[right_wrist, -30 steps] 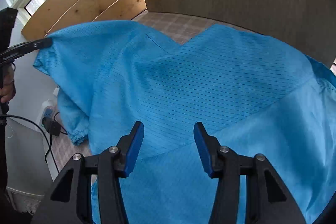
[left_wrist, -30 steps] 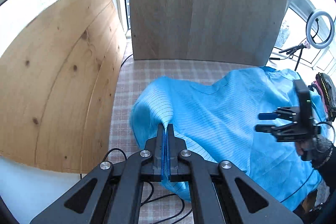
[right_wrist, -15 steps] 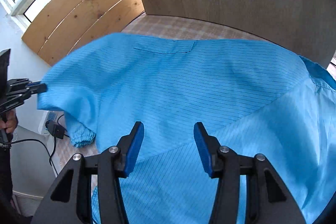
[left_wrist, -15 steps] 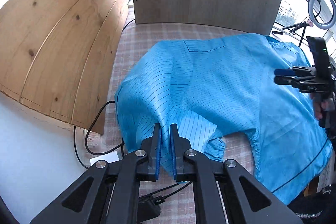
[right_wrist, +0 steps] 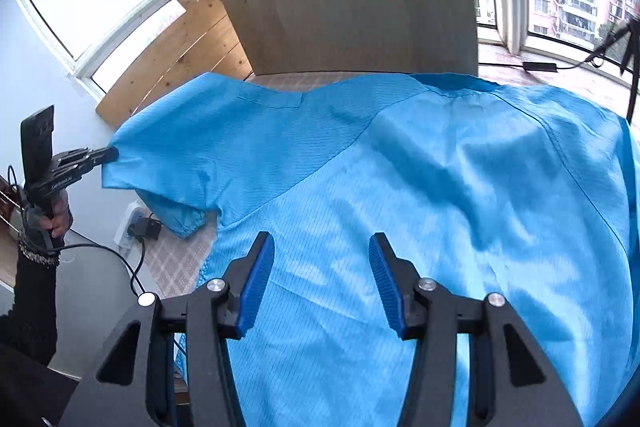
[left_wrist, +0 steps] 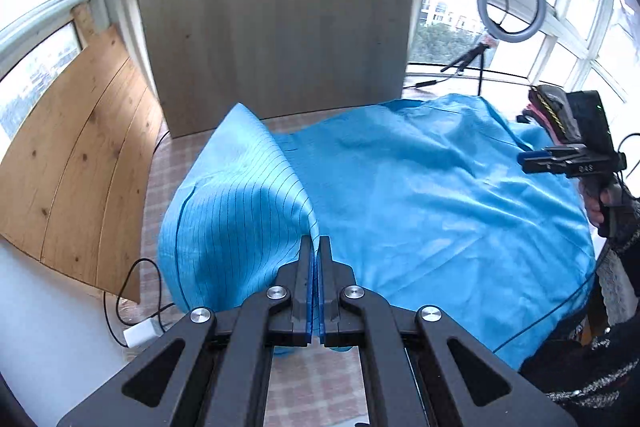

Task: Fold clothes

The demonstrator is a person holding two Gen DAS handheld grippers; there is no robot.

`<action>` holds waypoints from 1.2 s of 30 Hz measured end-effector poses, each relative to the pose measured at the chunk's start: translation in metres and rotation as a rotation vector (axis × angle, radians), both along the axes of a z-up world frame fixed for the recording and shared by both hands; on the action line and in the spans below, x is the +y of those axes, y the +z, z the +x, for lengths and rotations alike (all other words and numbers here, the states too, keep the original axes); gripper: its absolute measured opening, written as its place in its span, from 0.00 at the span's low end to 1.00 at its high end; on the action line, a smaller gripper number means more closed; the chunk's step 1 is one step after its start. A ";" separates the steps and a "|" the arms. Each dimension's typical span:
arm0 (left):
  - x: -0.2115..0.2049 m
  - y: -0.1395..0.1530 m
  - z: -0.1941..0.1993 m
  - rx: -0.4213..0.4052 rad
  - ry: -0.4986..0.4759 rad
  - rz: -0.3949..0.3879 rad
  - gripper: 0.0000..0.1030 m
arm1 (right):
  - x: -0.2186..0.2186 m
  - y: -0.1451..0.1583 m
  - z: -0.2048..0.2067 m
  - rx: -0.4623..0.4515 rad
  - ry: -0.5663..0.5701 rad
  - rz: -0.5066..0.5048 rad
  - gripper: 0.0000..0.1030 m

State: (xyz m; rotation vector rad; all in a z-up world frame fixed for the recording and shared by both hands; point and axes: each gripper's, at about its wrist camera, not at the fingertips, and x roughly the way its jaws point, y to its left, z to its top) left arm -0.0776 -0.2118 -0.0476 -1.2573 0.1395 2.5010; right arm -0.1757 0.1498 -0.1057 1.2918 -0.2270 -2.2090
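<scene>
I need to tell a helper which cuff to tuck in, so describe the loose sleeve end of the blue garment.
Start from the checked tabletop with the blue garment spread over it. Below the edge pinched by the shut left claw, a short sleeve hangs down. Its gathered, elastic cuff sets it apart from the flat cloth around.

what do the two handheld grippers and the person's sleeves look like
Both the left gripper and the right gripper are matte black angular frames with triangular cutouts, silver round bolts at the joints and ribbed blue pads on the inner finger faces. Each has a pistol-style handle; the right one carries a small green light. Thin black cables trail from them. The sleeves are dark knit with speckled cuffs.
</scene>
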 end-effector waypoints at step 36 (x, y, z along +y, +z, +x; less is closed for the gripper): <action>0.075 -0.163 0.089 -0.333 0.030 -0.189 0.01 | -0.042 -0.053 0.016 0.006 0.335 0.148 0.58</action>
